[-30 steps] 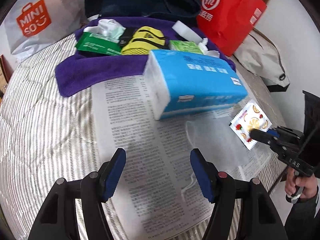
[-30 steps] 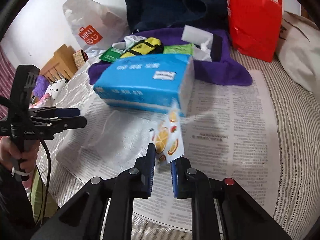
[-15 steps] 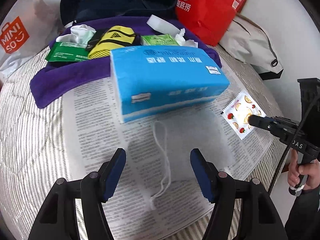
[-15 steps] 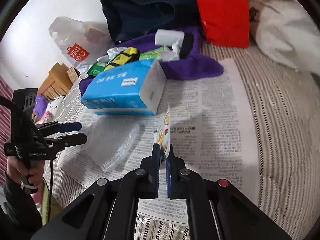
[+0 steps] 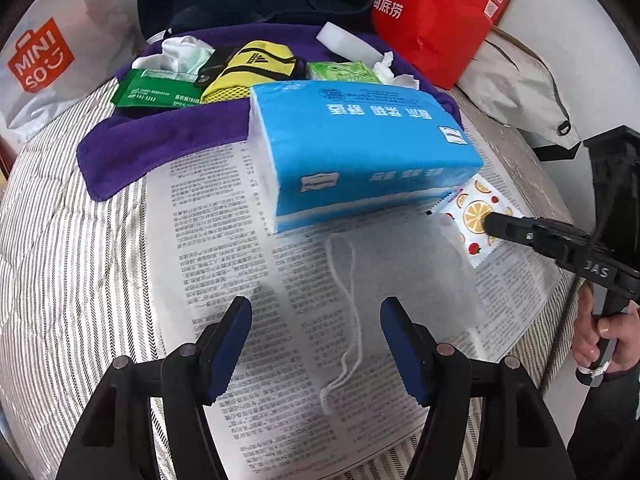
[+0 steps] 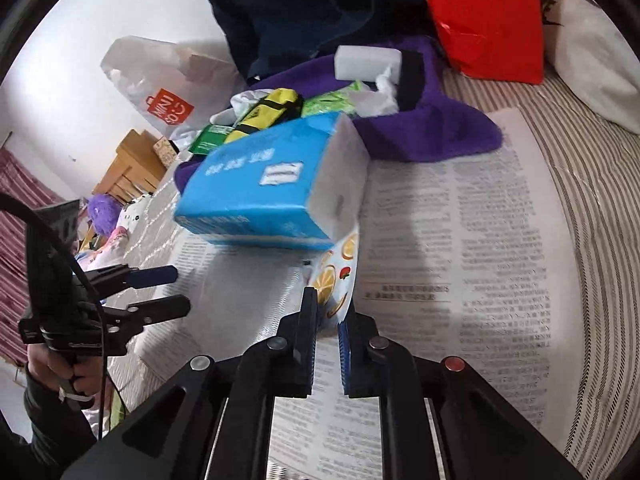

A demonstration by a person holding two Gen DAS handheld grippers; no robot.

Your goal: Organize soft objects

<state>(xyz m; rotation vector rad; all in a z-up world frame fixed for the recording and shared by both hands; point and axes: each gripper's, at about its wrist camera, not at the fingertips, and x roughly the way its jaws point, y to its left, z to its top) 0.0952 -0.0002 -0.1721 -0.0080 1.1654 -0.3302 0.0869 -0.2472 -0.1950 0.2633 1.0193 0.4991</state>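
Striped bedding [image 5: 60, 264] carries a spread newspaper [image 5: 224, 208], and on it lie the blue tissue pack [image 5: 360, 152] and a white face mask [image 5: 400, 268]. My right gripper [image 6: 328, 312] holds the fruit-printed sachet [image 6: 334, 276] by its lower edge; half a second ago the fingers were pressed tight on it, and now the jaws are opening a little, with the sachet still between them. Since a second ago I have carried it closer to the tissue pack, and its top now goes under the pack's corner, or perhaps only touches it; the view is blurred there. I judge the sachet is about to be set down here. My left gripper [image 5: 316, 344] hangs wide and empty above the mask, as before.
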